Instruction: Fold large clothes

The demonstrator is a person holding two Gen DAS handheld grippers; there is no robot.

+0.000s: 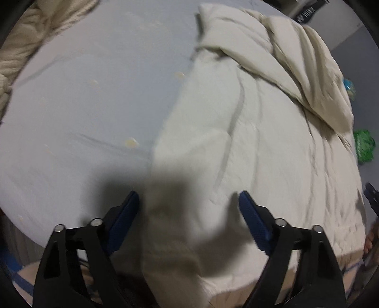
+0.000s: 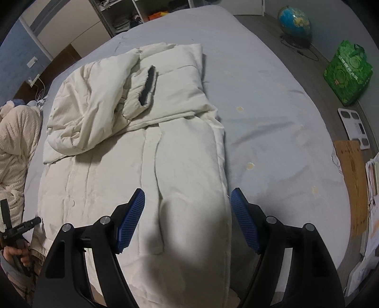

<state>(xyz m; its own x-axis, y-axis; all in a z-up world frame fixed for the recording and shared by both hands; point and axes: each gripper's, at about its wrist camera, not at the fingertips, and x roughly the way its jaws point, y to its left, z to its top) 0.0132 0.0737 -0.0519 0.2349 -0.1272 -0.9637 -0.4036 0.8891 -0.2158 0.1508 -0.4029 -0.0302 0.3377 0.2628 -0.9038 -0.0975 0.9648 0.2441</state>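
Two pairs of blue-padded fingers, left gripper (image 1: 188, 225) and right gripper (image 2: 187, 219), hang open above a cream padded coat (image 2: 146, 165), gripping nothing. Its near hem lies below them, spread across a grey-blue bed (image 2: 272, 118).

Home bedroom, bed (image 2: 272, 99), shelves (image 2: 132, 16), globe (image 2: 293, 21)

Bed (image 2: 272, 99) right half bare, free pass to far edge. Coat (image 2: 146, 151) covers left-centre, bunched sleeve nr far end. Knit blanket (image 2: 16, 142) blocks left edge. Floor by right edge: bag (image 2: 347, 73), globe (image 2: 295, 22).
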